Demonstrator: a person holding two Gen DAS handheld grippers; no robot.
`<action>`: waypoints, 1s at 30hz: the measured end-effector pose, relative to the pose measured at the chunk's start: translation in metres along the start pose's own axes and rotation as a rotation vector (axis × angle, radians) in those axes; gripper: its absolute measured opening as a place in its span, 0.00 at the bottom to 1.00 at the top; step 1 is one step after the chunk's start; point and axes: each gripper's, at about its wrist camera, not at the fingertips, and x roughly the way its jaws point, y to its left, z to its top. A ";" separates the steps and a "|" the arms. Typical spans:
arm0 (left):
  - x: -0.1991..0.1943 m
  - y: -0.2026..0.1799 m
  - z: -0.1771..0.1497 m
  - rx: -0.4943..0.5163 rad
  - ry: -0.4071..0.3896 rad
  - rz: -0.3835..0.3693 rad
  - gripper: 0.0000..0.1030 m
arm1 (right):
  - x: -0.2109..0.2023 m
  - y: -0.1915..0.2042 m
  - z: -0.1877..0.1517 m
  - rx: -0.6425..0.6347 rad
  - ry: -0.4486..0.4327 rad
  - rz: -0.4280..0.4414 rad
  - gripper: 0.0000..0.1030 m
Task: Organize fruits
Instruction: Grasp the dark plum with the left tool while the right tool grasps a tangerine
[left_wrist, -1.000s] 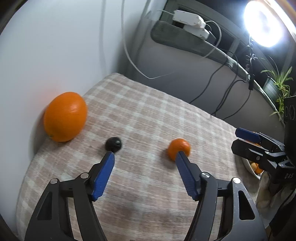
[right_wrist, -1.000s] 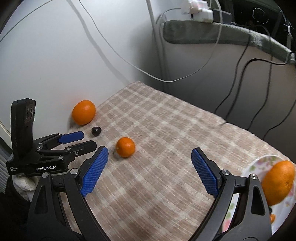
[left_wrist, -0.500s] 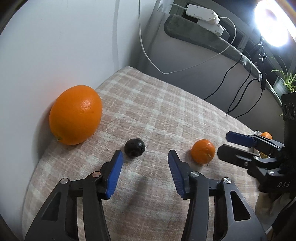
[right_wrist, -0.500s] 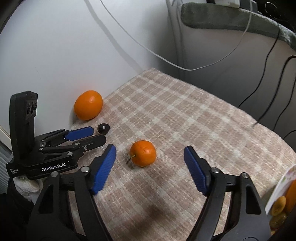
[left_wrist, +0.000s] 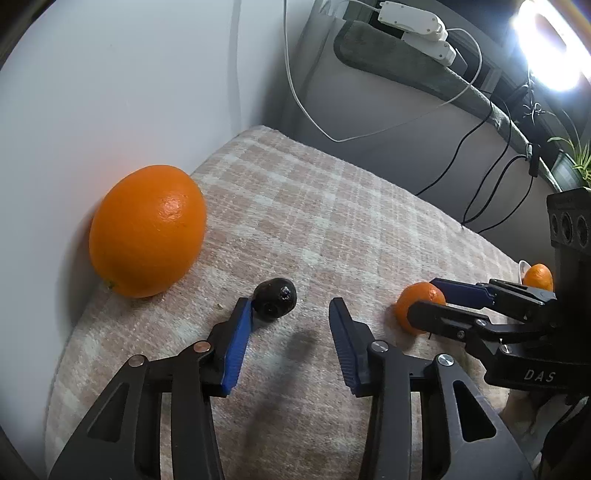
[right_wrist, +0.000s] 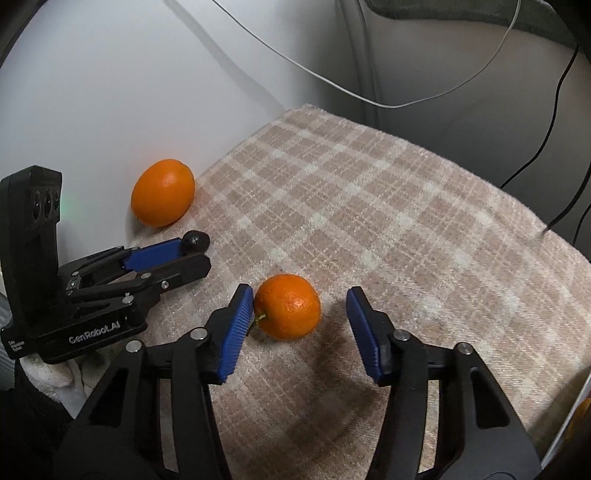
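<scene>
A large orange (left_wrist: 147, 230) lies against the white wall on the checked cloth (left_wrist: 332, 221); it also shows in the right wrist view (right_wrist: 162, 192). A small dark fruit (left_wrist: 275, 298) lies just past the tip of my left finger; my left gripper (left_wrist: 290, 306) is open and empty. A small mandarin (right_wrist: 288, 306) sits between the open fingers of my right gripper (right_wrist: 299, 299), close to the left one. The mandarin (left_wrist: 417, 302) and right gripper (left_wrist: 443, 302) also show in the left wrist view.
A plate with an orange (left_wrist: 539, 277) sits at the far right behind the right gripper; its rim (right_wrist: 569, 424) shows at the right edge. Cables (left_wrist: 369, 136) hang on the wall behind the cloth. A bright lamp (left_wrist: 546, 48) shines at top right.
Both grippers moved forward and lower. The left one closed in on the dark fruit and narrowed. The right one now brackets the mandarin.
</scene>
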 end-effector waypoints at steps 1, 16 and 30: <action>0.001 0.000 0.000 0.000 0.001 0.003 0.39 | 0.000 0.000 0.000 -0.002 0.000 0.000 0.52; 0.005 0.001 0.000 0.018 -0.008 0.044 0.23 | 0.003 0.006 0.000 -0.016 0.009 0.017 0.38; -0.015 -0.012 -0.002 0.031 -0.045 -0.009 0.23 | -0.021 -0.002 -0.006 0.003 -0.039 -0.008 0.37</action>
